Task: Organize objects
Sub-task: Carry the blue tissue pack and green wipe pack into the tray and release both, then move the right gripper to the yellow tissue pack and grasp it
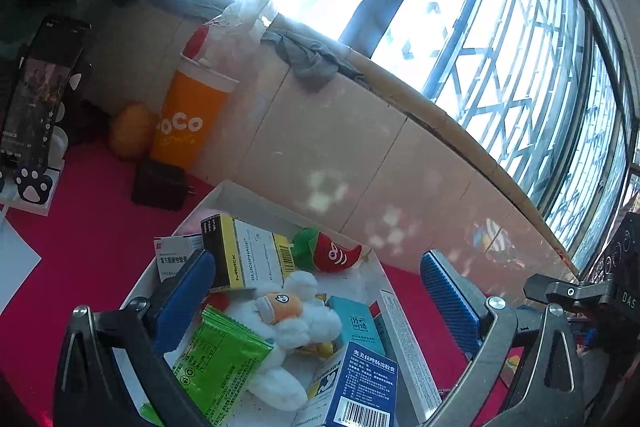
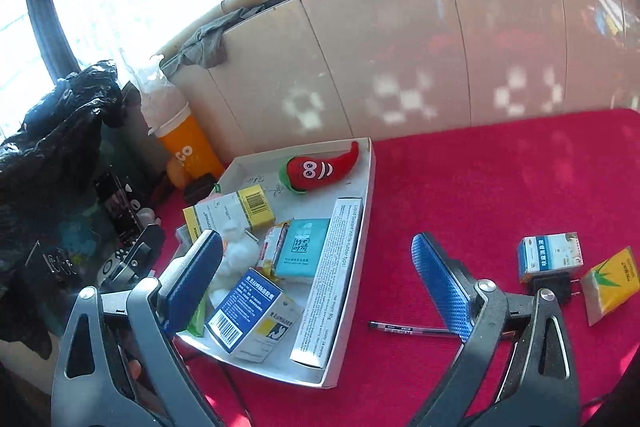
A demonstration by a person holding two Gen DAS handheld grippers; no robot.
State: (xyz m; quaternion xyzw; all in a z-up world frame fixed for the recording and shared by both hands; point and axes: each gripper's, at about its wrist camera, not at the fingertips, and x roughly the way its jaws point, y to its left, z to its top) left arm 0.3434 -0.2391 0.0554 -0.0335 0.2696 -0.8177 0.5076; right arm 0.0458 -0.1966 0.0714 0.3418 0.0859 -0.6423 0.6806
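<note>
A white tray (image 2: pixel 362 227) on the red cloth holds a red chili plush (image 2: pixel 316 169), a yellow medicine box (image 2: pixel 236 213), a teal box (image 2: pixel 304 253), a blue box (image 2: pixel 244 311), a long white box (image 2: pixel 332 279) and a white plush (image 1: pixel 288 319). A green packet (image 1: pixel 218 359) lies in it too. My left gripper (image 1: pixel 316 301) is open and empty just above the tray (image 1: pixel 240 193). My right gripper (image 2: pixel 316 283) is open and empty over the tray's right edge. Outside the tray lie a pen (image 2: pixel 408 327), a blue-white box (image 2: pixel 550 255), a black charger (image 2: pixel 556 285) and a yellow packet (image 2: pixel 610 283).
An orange cup (image 1: pixel 188 119), an orange fruit (image 1: pixel 130 135), a black plug (image 1: pixel 160 185) and a phone on a stand (image 1: pixel 38 95) stand at the back left. A tiled wall (image 2: pixel 400 67) runs behind the table. A black bag (image 2: pixel 52 131) sits at left.
</note>
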